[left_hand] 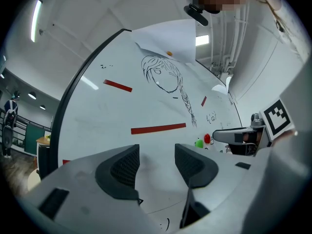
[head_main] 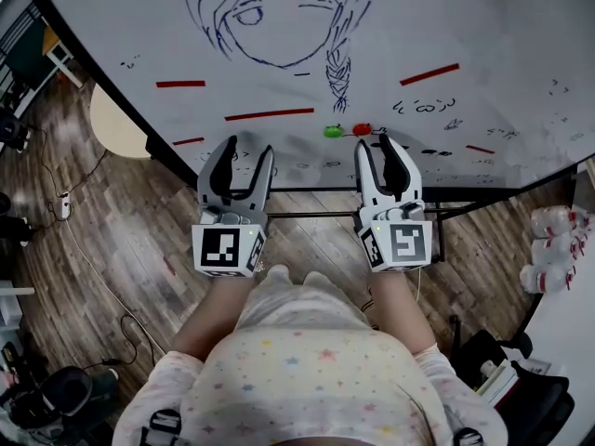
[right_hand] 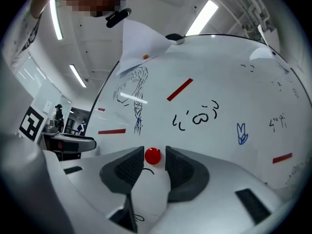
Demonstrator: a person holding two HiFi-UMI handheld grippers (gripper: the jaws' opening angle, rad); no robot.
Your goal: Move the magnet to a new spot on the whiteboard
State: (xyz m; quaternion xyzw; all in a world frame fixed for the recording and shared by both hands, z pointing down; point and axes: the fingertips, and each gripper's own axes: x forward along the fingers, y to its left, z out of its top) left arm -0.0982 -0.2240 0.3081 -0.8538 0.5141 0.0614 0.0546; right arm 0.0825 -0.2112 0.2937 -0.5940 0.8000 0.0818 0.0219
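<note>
- Right gripper view puts the red magnet (right_hand: 152,155) between the spread jaws of the right gripper (head_main: 375,147), at their tips. The jaws are not yet closed on it, and a sliver of board shows on one side.
- The step in hand looks like the approach to the grasp. The next move calls for closing squarely on the magnet, pulling it off, then setting it on bare board.
- The magnet sits near the lower edge of the whiteboard (head_main: 483,26), just beside a green magnet (head_main: 333,131) that a wide closure might nudge.
- The left gripper (left_hand: 157,152) hangs open and empty, facing the board.
- The whiteboard carries a girl's sketch (head_main: 279,17), red strips (head_main: 270,114) and scribbles.
- Below it are a wooden floor (head_main: 121,240) with cables (head_main: 84,258) and a round table (head_main: 116,124).
</note>
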